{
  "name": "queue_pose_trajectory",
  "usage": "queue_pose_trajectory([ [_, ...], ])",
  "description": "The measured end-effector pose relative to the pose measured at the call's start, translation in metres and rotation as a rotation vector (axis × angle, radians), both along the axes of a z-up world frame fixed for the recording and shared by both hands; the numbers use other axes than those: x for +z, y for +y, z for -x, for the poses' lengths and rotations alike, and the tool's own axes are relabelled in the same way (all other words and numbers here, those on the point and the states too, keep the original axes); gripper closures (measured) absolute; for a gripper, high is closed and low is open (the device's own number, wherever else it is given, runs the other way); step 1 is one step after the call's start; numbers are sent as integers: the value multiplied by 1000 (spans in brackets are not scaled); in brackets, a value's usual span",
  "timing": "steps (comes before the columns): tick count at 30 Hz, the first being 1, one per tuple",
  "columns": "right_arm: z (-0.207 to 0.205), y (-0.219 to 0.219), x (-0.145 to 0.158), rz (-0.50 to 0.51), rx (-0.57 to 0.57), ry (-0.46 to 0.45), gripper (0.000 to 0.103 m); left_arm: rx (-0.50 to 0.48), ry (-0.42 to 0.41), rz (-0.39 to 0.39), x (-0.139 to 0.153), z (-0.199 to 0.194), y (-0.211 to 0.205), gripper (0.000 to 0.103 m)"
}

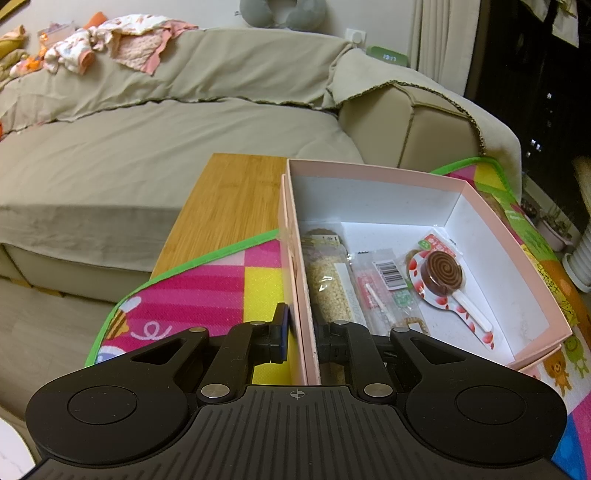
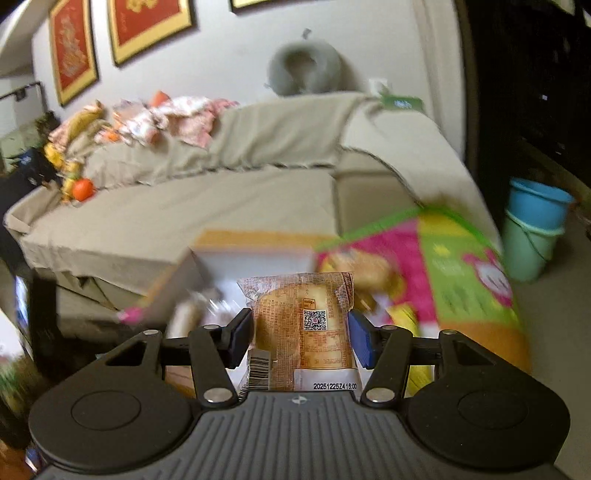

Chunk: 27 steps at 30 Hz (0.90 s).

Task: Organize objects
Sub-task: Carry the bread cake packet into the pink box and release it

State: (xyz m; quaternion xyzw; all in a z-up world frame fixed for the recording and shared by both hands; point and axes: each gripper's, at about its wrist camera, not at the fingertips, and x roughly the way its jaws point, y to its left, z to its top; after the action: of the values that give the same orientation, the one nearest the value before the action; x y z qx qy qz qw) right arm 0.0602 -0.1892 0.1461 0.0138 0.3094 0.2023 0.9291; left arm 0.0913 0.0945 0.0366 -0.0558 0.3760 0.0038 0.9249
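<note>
Below my right claw [image 2: 301, 338], clamped on the upright bread packet [image 2: 301, 325], lies the pink box [image 1: 373, 177], its near wall pinched by my left claw [image 1: 306, 343].

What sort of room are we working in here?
Most likely a home living room: a covered sofa strewn with clothes, framed pictures on the wall, and a bright children's play mat.
</note>
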Motion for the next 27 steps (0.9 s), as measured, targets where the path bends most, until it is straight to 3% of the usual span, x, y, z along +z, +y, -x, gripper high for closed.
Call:
queue_pose_trajectory([
  [5, -40, 44, 20, -73, 61, -18, 48, -7, -1, 3, 1, 0, 0, 89],
  [7, -58, 65, 21, -90, 71, -26, 38, -10, 0, 0, 1, 0, 0, 88],
  [8, -66, 75, 19, -84, 76, -28, 27, -12, 0, 0, 1, 0, 0, 88],
  [11, -81, 88, 11, -42, 73, -19, 27, -16, -5, 5, 0, 0, 2, 88],
  [20, -122, 21, -19, 39, -74, 71, 20, -13, -15, 22, -2, 0, 4, 87],
  [27, -182, -6, -65, -12, -226, 213, 11, -20, -13, 16, -2, 0, 4, 88],
])
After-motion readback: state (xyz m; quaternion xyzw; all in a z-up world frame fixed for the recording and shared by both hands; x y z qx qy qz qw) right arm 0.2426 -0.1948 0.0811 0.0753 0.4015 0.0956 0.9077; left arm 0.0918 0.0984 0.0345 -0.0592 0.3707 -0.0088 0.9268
